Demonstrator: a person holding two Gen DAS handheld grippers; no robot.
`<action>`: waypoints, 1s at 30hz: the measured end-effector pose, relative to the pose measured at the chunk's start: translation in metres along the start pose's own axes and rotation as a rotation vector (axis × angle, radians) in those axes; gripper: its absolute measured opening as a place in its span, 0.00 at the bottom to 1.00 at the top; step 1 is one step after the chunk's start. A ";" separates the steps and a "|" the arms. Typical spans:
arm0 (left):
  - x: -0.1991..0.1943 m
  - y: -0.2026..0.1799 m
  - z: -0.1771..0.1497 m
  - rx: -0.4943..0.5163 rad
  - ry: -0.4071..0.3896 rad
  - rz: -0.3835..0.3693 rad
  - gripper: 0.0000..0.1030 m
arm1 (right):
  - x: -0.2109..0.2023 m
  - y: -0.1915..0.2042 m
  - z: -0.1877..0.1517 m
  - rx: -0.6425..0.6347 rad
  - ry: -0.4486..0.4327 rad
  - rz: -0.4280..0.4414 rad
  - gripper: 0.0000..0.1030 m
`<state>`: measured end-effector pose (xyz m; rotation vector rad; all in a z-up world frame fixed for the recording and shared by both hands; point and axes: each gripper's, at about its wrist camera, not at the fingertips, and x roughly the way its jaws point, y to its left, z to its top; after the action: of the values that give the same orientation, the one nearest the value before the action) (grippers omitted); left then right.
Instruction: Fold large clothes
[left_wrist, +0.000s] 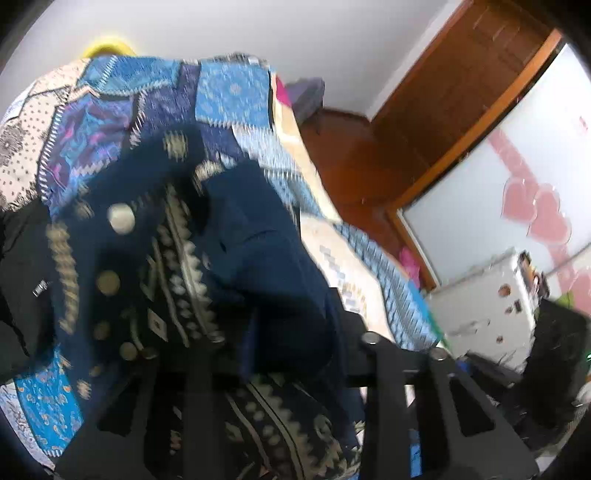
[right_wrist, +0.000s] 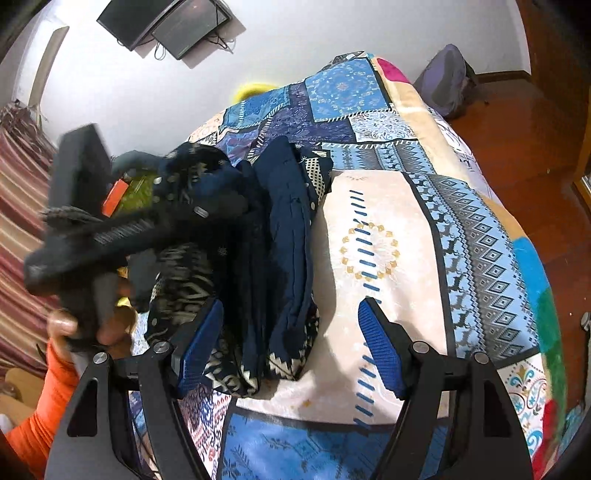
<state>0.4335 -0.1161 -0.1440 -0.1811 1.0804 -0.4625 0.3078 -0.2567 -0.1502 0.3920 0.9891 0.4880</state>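
My right gripper (right_wrist: 291, 347) hangs open, ribbed blue pads (right_wrist: 380, 350) clear of cloth, just above the near end of the navy patterned garment (right_wrist: 284, 236). That garment lies bunched in long folds on the patchwork bedspread (right_wrist: 388, 229), soft, blue and cream. My left gripper (right_wrist: 177, 206) is blurred; it seems clamped on the garment's far edge, cloth draped over its fingers in its own view. Orange sleeve (right_wrist: 44, 398), white wall (right_wrist: 295, 37), reddish wood floor (right_wrist: 517, 155).
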 end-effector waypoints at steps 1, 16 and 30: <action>0.004 0.001 0.002 0.004 0.016 -0.019 0.33 | -0.001 0.002 -0.001 -0.011 0.002 -0.002 0.70; -0.142 -0.001 -0.025 0.233 -0.319 0.213 0.73 | 0.009 0.064 0.000 -0.167 0.004 0.030 0.70; -0.141 0.199 -0.111 -0.163 -0.182 0.386 0.73 | 0.077 0.122 -0.015 -0.251 0.153 0.005 0.70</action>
<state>0.3359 0.1334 -0.1545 -0.1501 0.9459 -0.0098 0.3037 -0.1117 -0.1468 0.1338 1.0593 0.6457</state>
